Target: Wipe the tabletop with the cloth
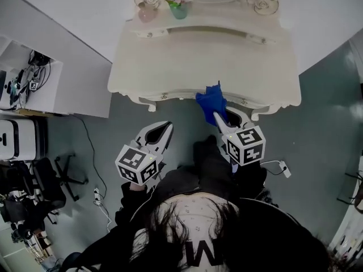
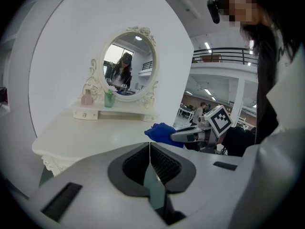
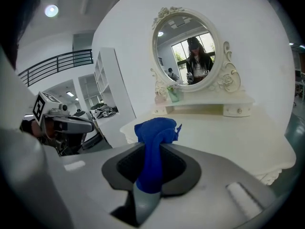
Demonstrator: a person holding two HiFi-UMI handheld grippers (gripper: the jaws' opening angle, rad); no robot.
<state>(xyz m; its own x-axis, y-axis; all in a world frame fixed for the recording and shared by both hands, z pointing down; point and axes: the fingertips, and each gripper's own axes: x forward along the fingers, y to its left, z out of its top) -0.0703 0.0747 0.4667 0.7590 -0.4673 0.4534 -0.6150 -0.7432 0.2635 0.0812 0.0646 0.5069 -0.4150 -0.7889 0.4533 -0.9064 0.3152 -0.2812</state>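
Right gripper (image 1: 220,118) is pinching a crumpled blue cloth (image 1: 211,99) at the cream surface's (image 1: 187,61) edge — left gripper's (image 1: 163,129) fingers (image 2: 134,163) are pressing together.

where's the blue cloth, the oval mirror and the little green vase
blue cloth (image 3: 155,130): right gripper view, on the bunched top of the cloth
oval mirror (image 3: 187,51): right gripper view, on the middle of the glass
green vase (image 2: 109,99): left gripper view, on its body

Bright even indoor light; strong fisheye warp, dark vignetted corners; sharp focus.
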